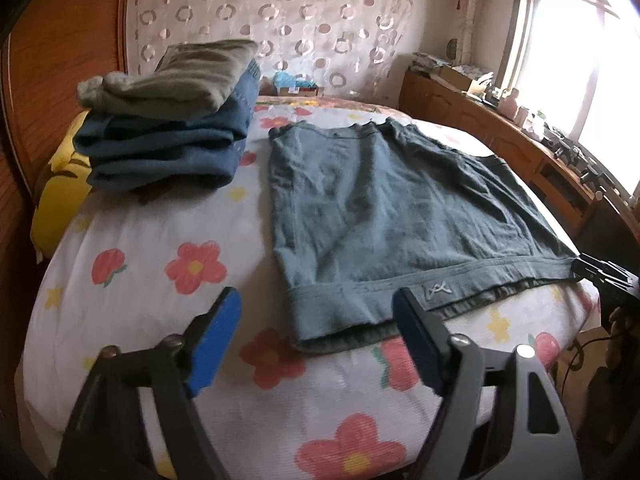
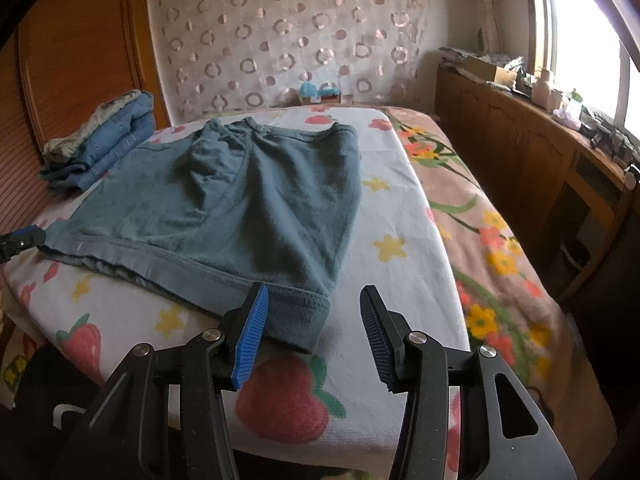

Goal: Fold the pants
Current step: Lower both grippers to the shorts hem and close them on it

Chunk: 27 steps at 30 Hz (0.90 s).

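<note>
Grey-blue shorts [image 1: 384,216] lie flat on the flowered bed cover, waistband toward me, and also show in the right wrist view [image 2: 248,204]. My left gripper [image 1: 316,344] is open, hovering just short of the waistband's left corner. My right gripper [image 2: 314,332] is open, its left pad [image 2: 252,340] beside the waistband's right corner. The right gripper shows at the far right of the left wrist view [image 1: 604,276]; the left gripper shows at the left edge of the right wrist view [image 2: 20,240]. Neither holds cloth.
A stack of folded jeans and a grey garment [image 1: 172,120] sits at the back left of the bed [image 1: 140,320]. A yellow cushion [image 1: 60,200] lies beside it. A wooden sideboard [image 2: 540,152] with clutter runs along the right under the window.
</note>
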Available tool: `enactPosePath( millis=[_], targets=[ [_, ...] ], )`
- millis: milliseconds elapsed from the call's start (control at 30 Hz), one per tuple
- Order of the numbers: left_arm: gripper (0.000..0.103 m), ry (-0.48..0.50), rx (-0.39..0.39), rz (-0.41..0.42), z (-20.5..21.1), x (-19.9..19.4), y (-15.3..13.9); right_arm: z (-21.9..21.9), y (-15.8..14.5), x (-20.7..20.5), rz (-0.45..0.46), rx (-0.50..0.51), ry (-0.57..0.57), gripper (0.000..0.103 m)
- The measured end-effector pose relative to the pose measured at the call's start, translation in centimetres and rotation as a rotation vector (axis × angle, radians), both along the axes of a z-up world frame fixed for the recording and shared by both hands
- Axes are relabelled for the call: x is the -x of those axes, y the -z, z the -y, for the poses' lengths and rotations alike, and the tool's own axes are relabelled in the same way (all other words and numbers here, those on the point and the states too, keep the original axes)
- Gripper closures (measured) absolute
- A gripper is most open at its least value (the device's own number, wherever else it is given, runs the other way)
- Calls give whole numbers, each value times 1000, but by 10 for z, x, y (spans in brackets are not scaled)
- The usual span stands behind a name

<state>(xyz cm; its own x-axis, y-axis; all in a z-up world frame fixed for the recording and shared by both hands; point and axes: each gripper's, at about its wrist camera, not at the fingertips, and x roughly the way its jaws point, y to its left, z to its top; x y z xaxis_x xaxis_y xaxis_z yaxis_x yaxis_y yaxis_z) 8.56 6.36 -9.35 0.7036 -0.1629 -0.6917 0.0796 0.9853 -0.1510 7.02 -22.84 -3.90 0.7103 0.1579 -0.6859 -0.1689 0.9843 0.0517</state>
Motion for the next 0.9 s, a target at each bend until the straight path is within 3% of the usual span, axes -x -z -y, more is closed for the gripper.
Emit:
enactPosePath(
  millis=[33,133,300,433,633,667,733,767,833,900],
  targets=[
    [36,-4,1,-5,-1,-1,1,-1,2,-1,-7,1,-2,51],
    [48,-3,-9,-33,-2,-4,8,-4,5,-2,-22,3,-8,51],
    [51,7,-44,-39,1,-6,11,-9,7,-1,-25,15,-19,46],
    [71,33,-40,-38,3,-6,10,-10,8,-3,-31,23,-21,46],
    [92,46,-48,-26,7,-5,6,-10,8,-3,-34,26,-22,48],
    [94,45,-38,-23,6,-5,5,-10,8,-3,-34,24,-24,51],
    [99,52,-17,-10,5,-4,3,-10,8,-3,-36,10,-40,71],
    [99,57,-15,-6,5,-3,1,-9,7,-4,-39,3,-46,74],
    [101,61,-20,6,6,0,-3,-9,6,-4,-33,5,-46,89],
    [101,61,-8,21,6,3,-7,-6,3,-5,-25,3,-41,93]
  ],
)
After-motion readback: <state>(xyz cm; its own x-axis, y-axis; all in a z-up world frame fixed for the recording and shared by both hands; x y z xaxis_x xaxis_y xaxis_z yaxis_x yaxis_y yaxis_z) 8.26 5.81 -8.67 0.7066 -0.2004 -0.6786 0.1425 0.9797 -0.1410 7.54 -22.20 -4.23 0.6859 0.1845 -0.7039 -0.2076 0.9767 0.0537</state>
